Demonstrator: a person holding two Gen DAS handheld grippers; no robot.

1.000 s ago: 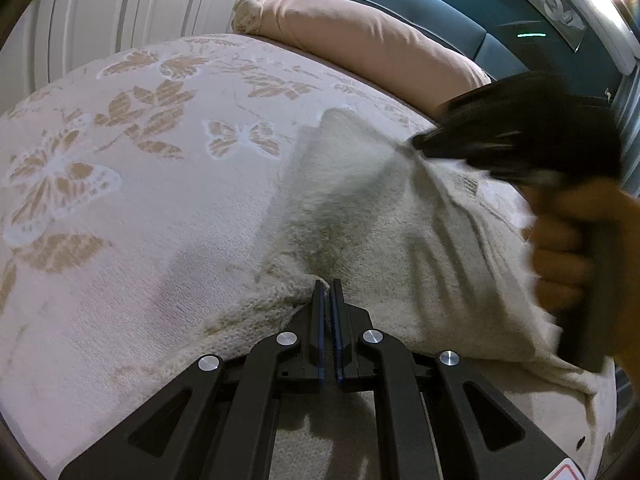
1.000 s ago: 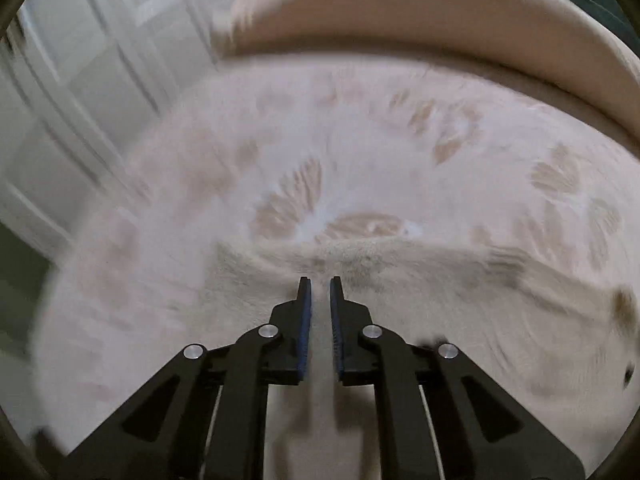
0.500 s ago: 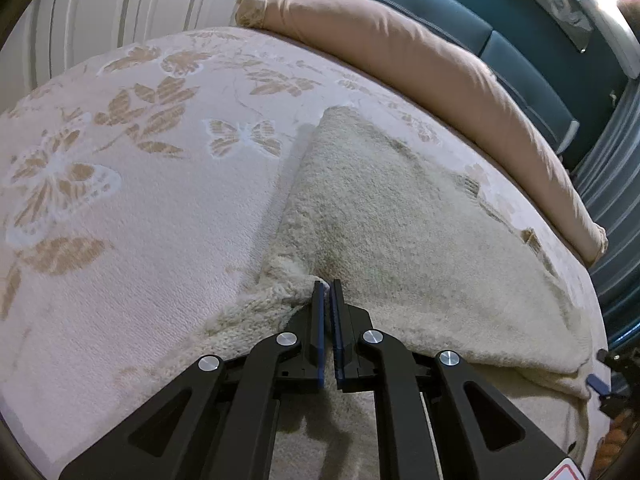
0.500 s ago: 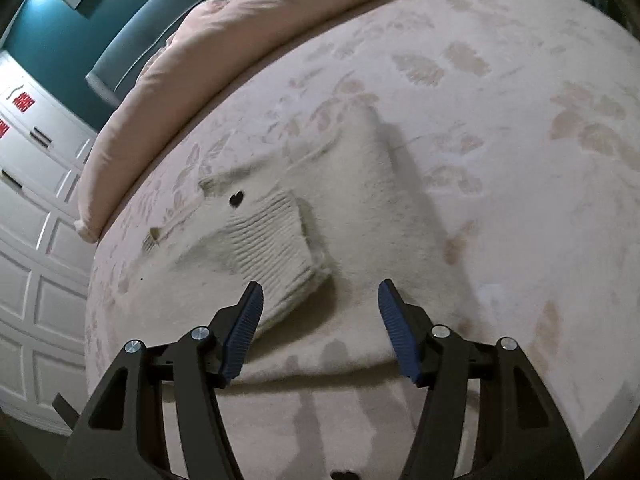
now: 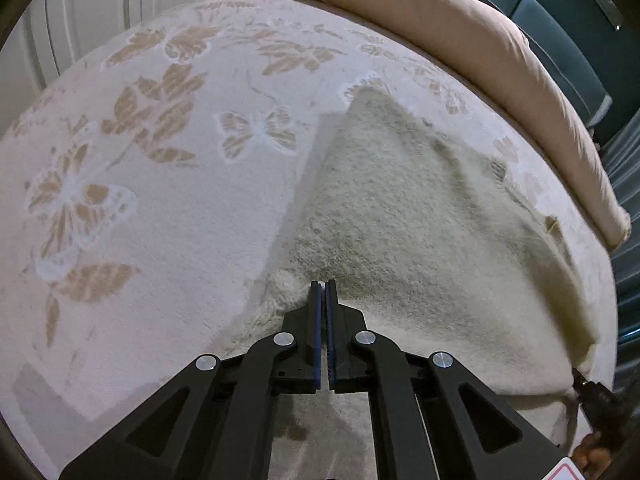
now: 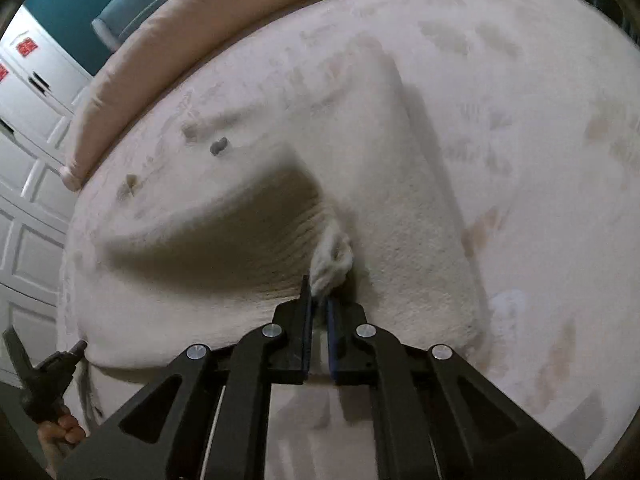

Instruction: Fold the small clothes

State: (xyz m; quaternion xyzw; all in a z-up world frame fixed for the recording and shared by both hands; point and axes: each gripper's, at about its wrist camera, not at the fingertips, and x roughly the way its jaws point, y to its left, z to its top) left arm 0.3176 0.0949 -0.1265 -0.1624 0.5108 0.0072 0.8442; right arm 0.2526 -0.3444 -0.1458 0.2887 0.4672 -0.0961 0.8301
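Observation:
A small cream knitted sweater (image 5: 420,216) lies on a bed with a butterfly-patterned cream bedspread (image 5: 140,184). My left gripper (image 5: 323,285) is shut on the sweater's near ribbed edge and holds it. In the right wrist view the sweater (image 6: 384,152) is partly folded, with a raised fold casting a shadow. My right gripper (image 6: 318,292) is shut on a bunched ribbed corner of the sweater (image 6: 332,256). The left gripper (image 6: 60,360) shows at the lower left of the right wrist view, at the sweater's other corner.
A long peach bolster pillow (image 5: 480,40) lies along the far side of the bed, also in the right wrist view (image 6: 168,40). A teal headboard (image 5: 560,12) stands behind it. White wardrobe doors (image 6: 28,128) stand beside the bed.
My right gripper was open above the sweater half a second ago; it has come down and shut on the ribbed corner. My left gripper has kept its hold and barely moved.

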